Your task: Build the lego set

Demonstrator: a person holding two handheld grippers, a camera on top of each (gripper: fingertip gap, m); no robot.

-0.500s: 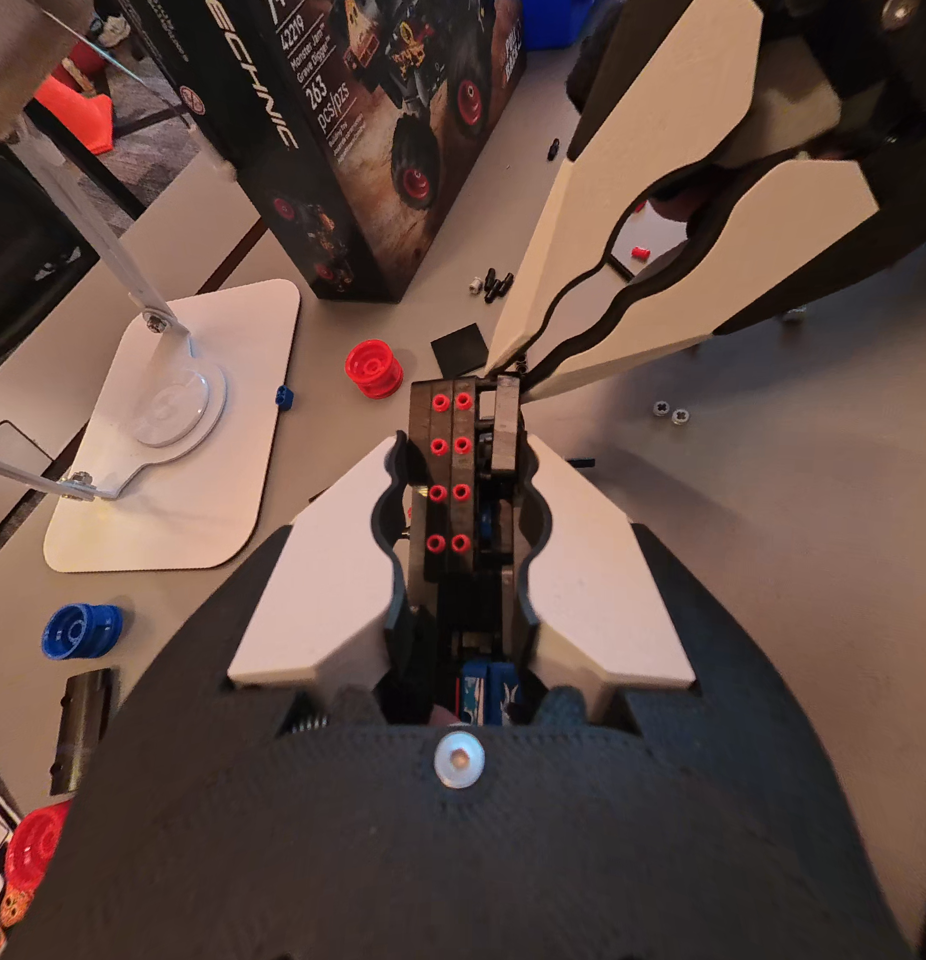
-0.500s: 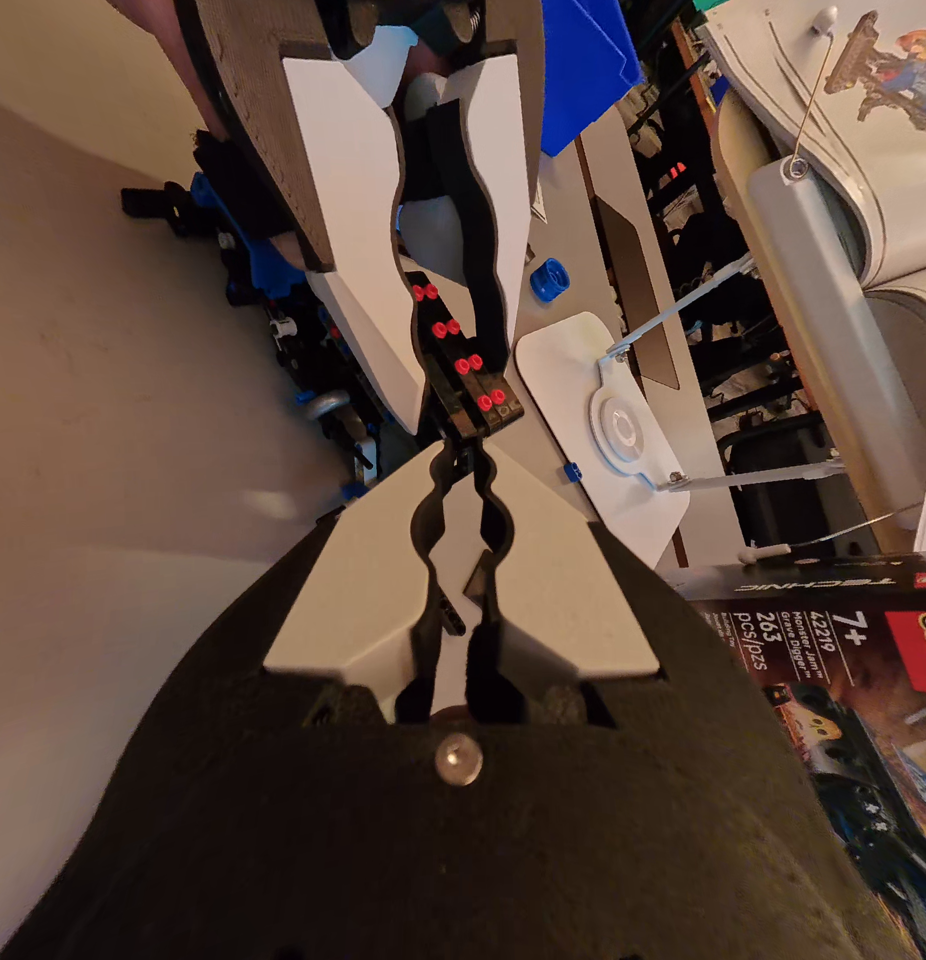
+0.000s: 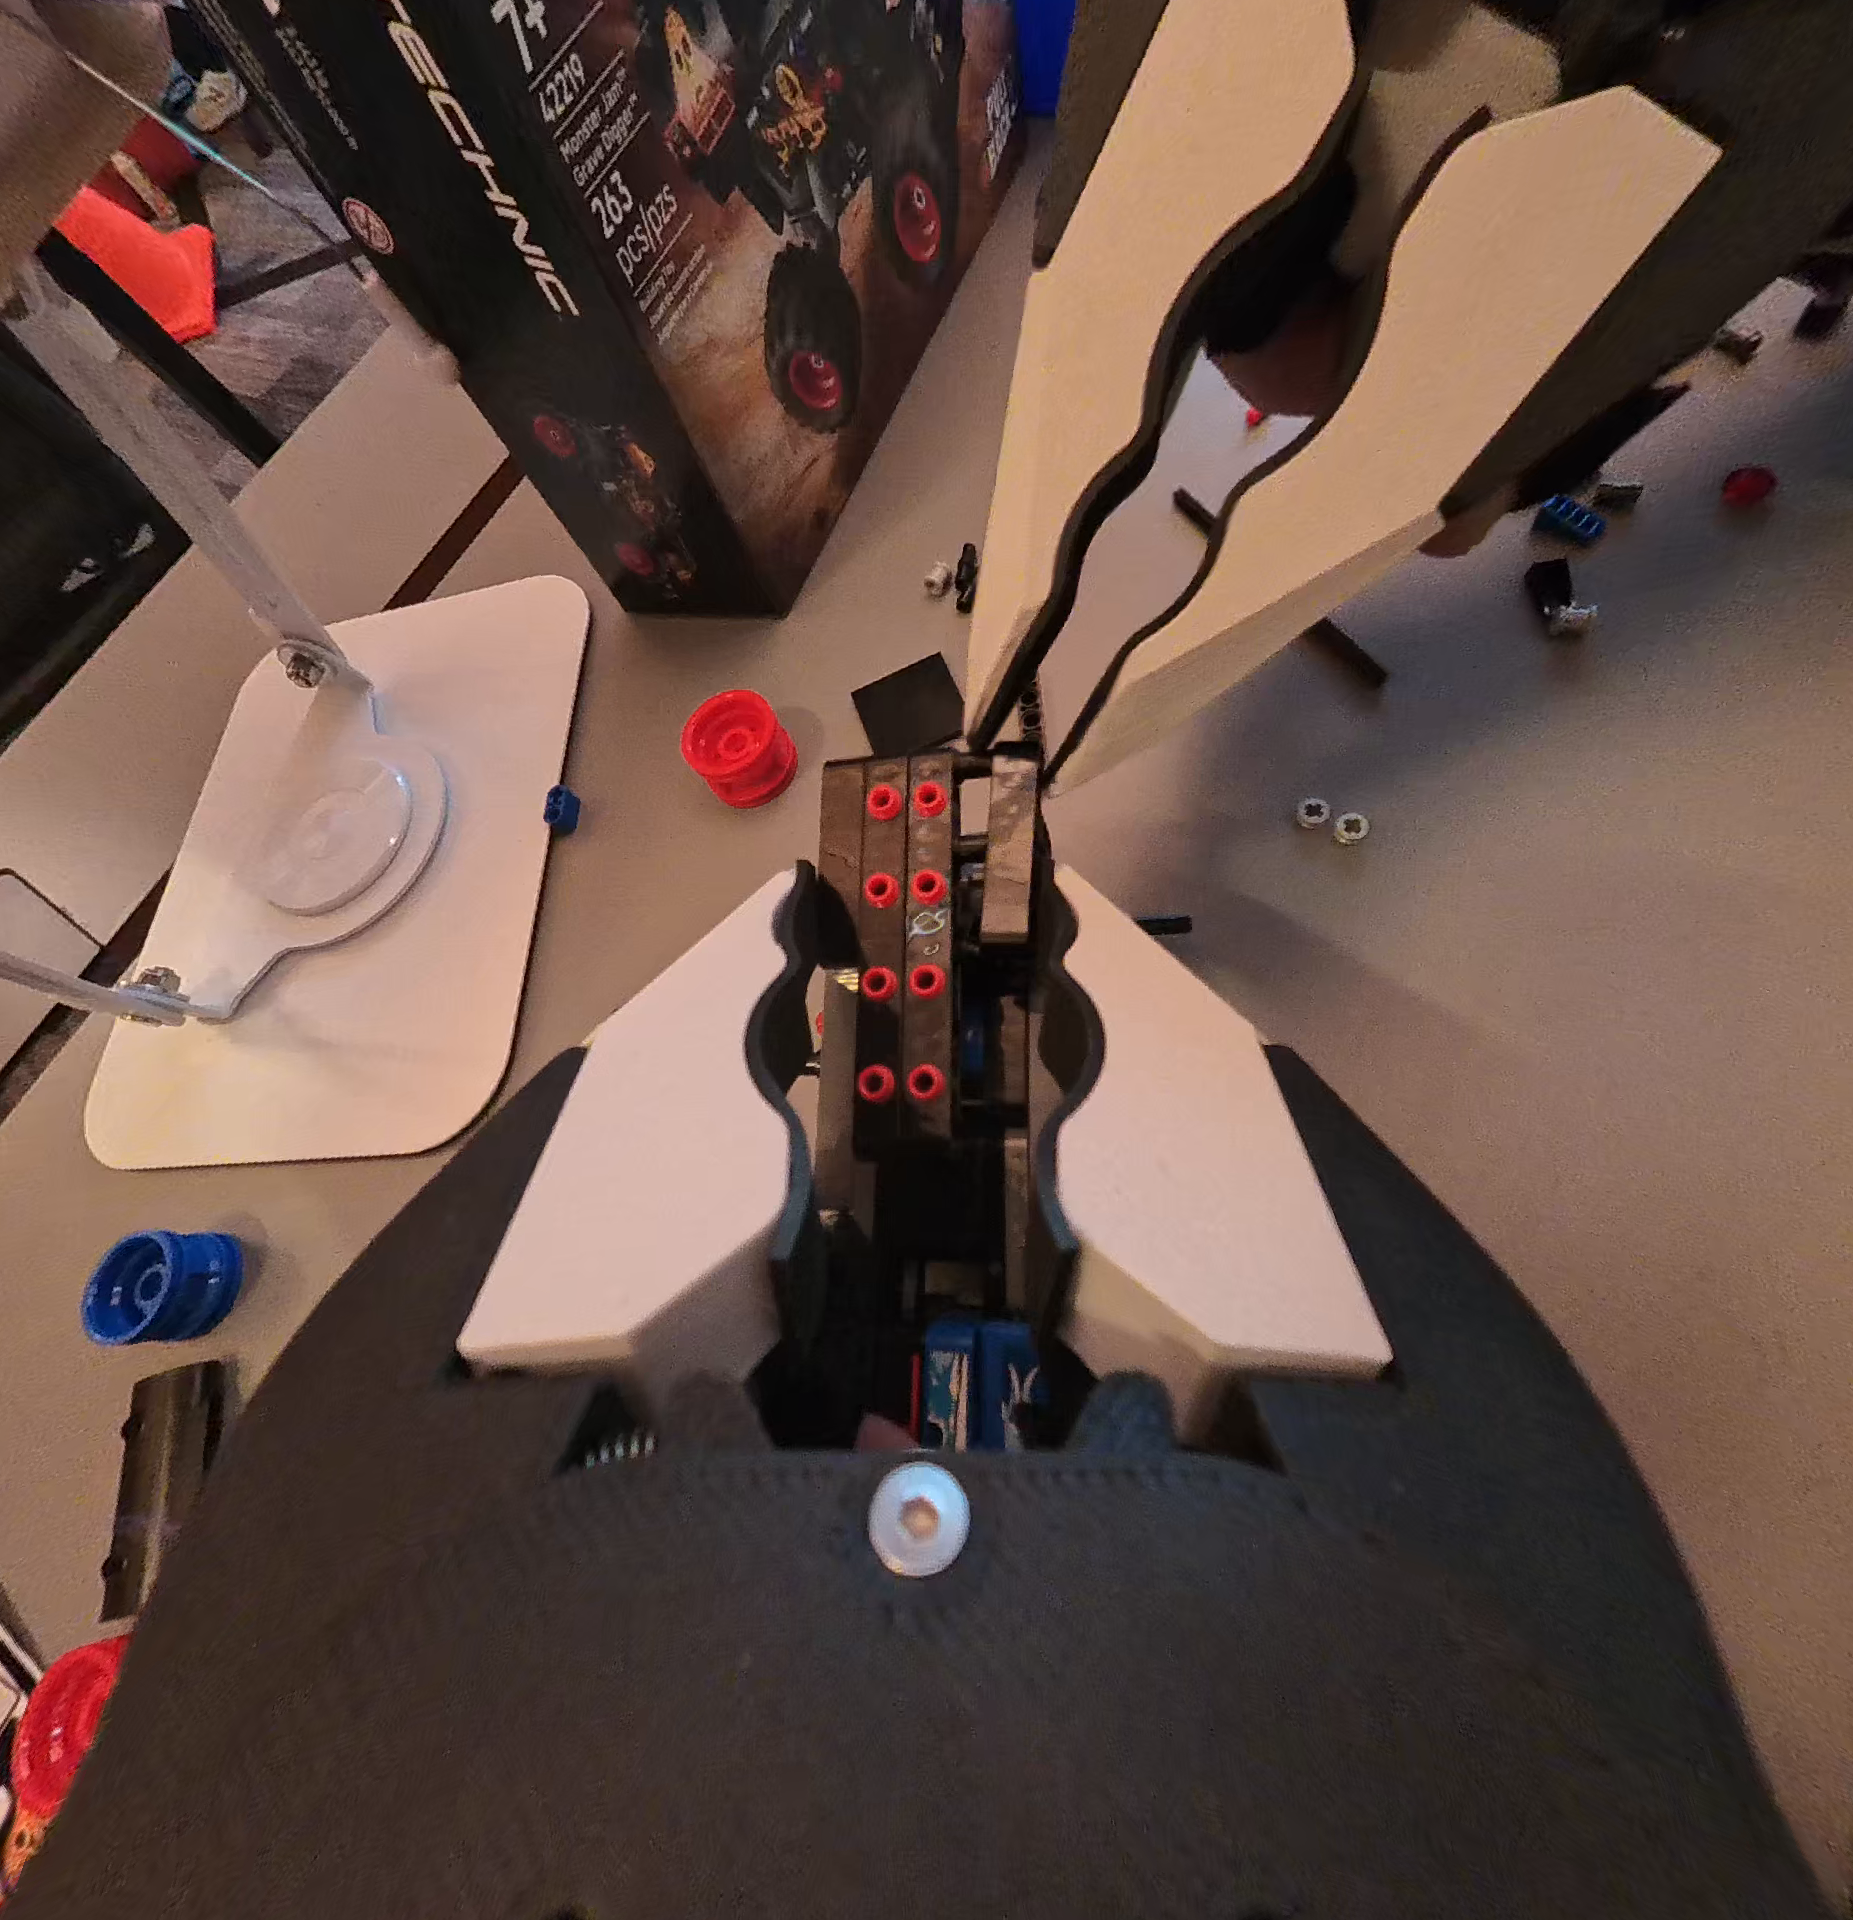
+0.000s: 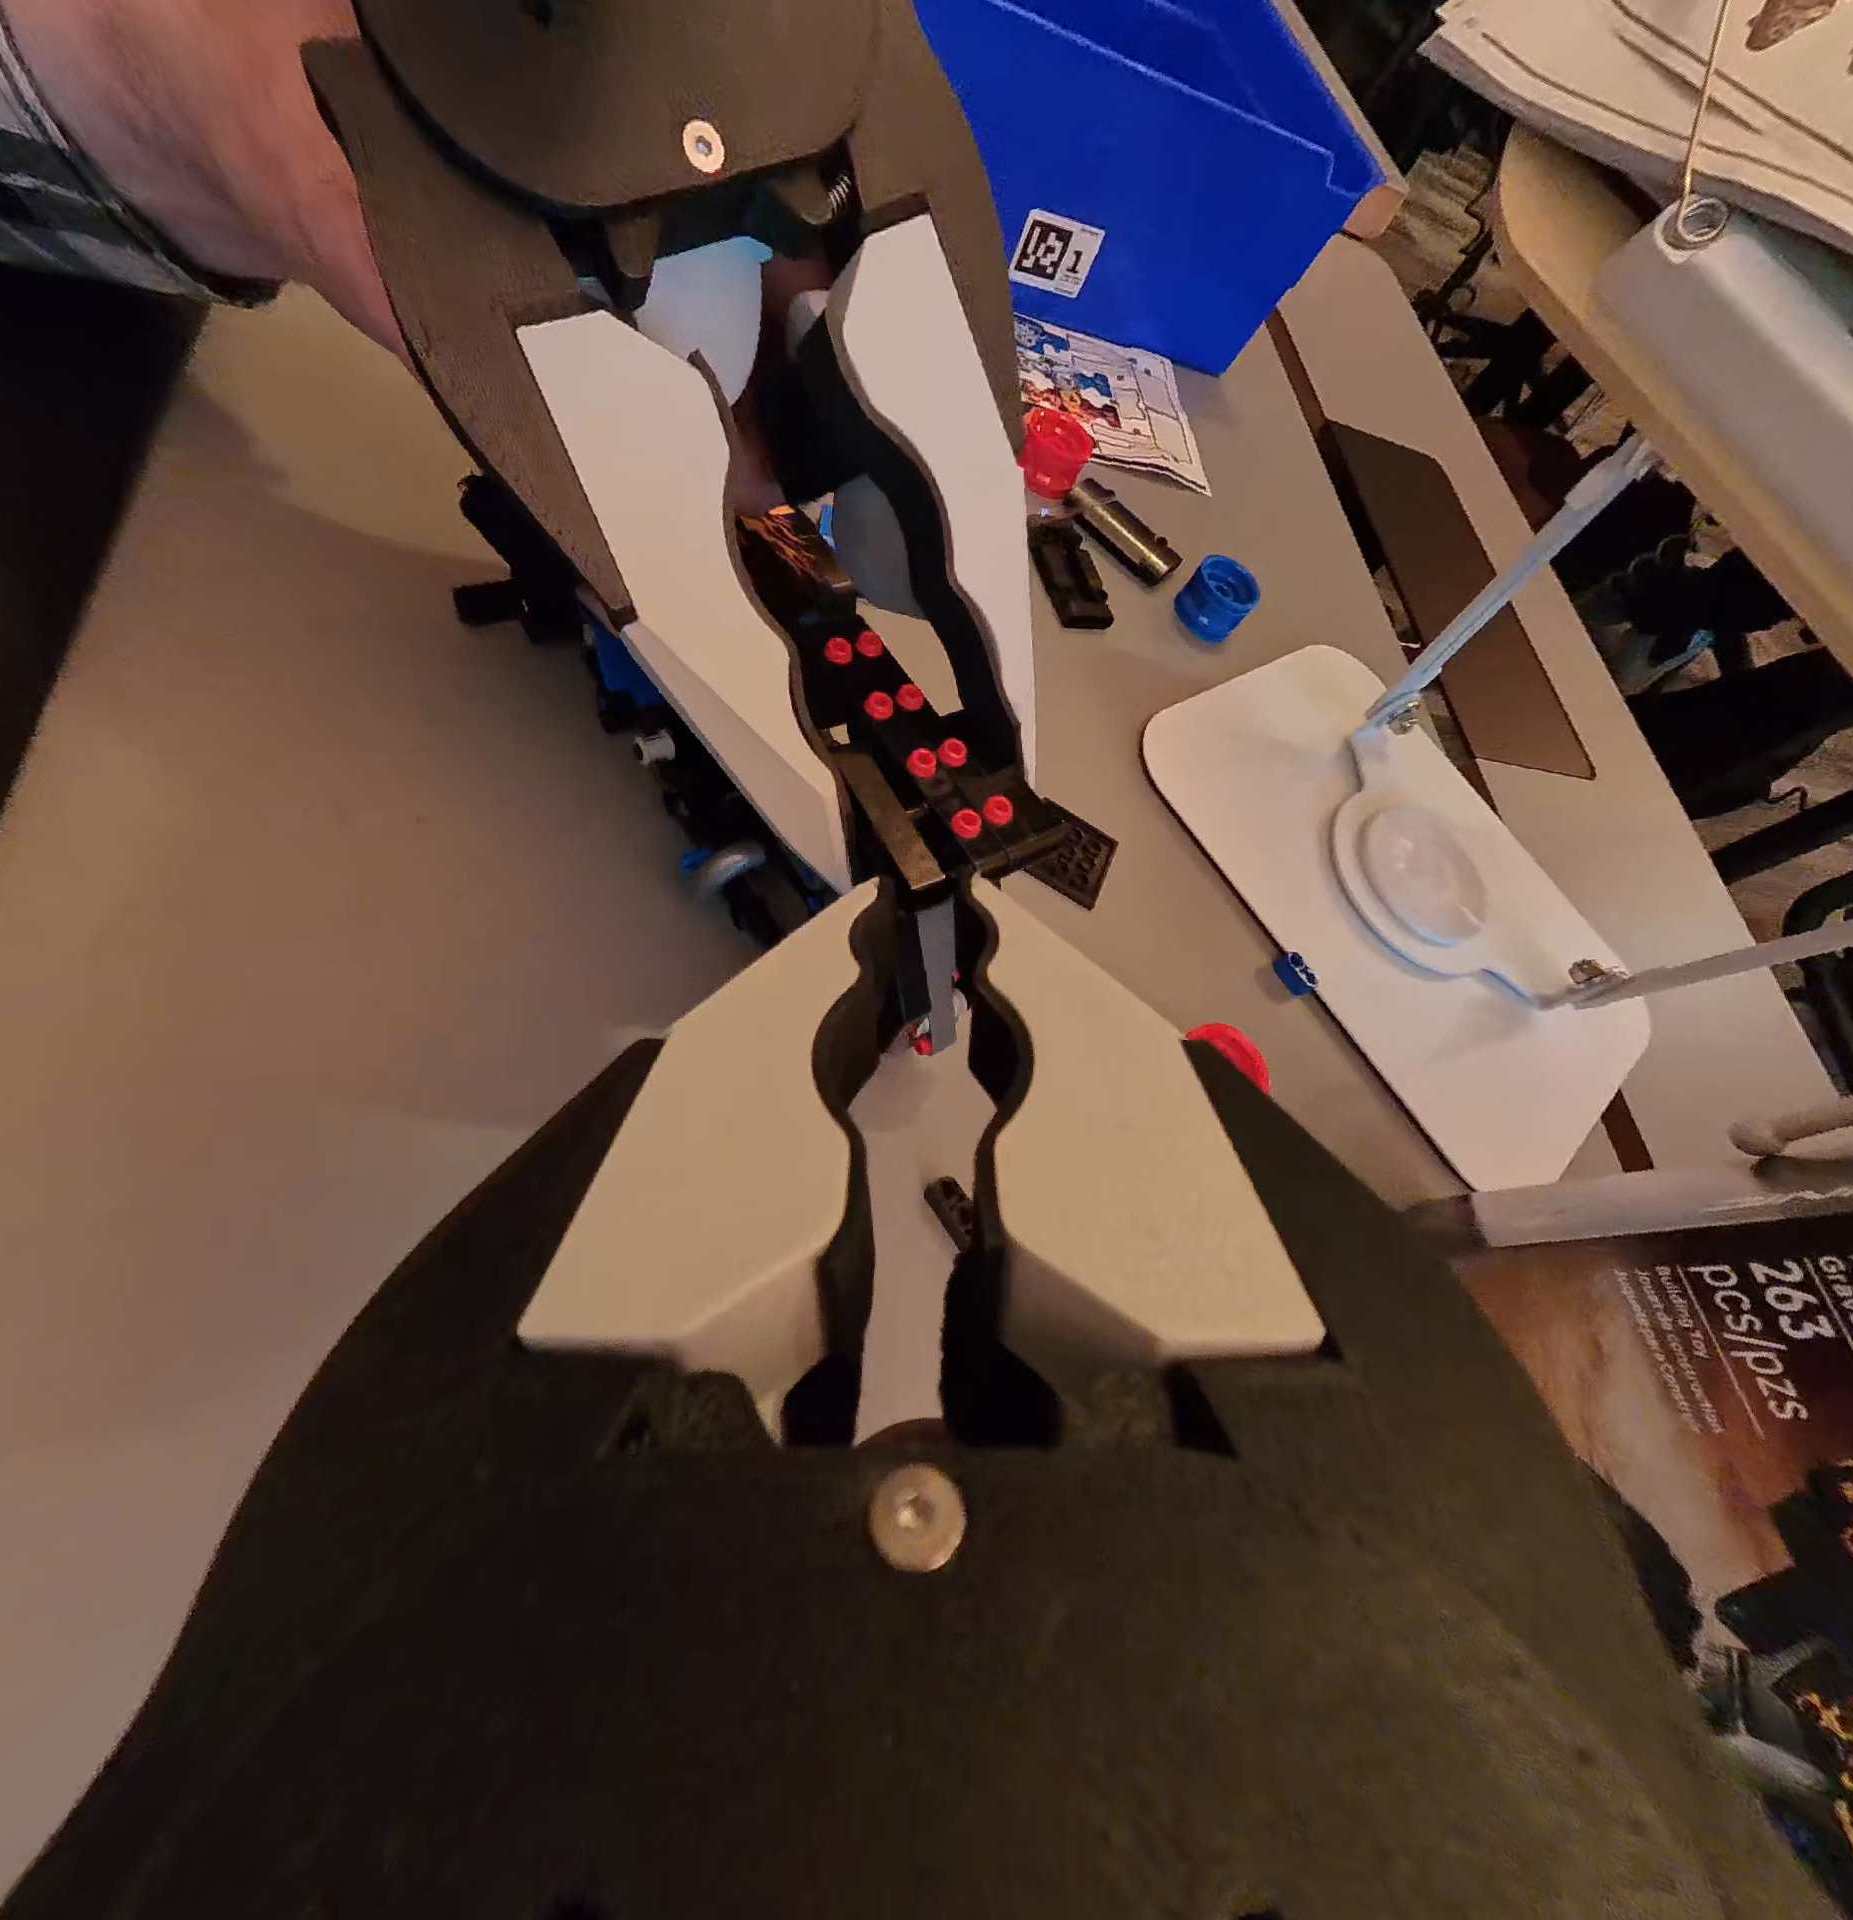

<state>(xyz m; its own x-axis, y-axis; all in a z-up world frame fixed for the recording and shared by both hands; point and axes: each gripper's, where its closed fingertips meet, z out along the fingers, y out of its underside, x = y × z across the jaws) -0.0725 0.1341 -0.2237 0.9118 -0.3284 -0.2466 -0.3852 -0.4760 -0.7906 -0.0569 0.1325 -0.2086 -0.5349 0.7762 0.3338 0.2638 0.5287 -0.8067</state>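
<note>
My left gripper (image 3: 932,894) is shut on a black lego assembly (image 3: 901,935) with two rows of red pins, held above the table. It also shows in the right wrist view (image 4: 932,810), coming from the top with the assembly (image 4: 932,769). My right gripper (image 4: 924,904) is shut on a dark grey beam (image 4: 927,977) at the assembly's far end. In the left wrist view the right gripper (image 3: 1015,753) comes in from the upper right, and its tips meet the beam (image 3: 1010,852).
The lego box (image 3: 693,260) stands at the back. A white lamp base (image 3: 309,935), a red wheel hub (image 3: 740,748) and a blue wheel hub (image 3: 158,1283) lie left. Small loose parts (image 3: 1332,821) lie right. A blue bin (image 4: 1140,156) and a blue-black model part (image 4: 631,675) sit beyond. Both grippers' tips are close together, under 4 cm apart. My left tips are roughly 11 cm from the red wheel hub (image 3: 740,748).
The right gripper has swung more upright against the assembly's end, and the dark beam now shows between its fingers. The left gripper keeps its hold.
</note>
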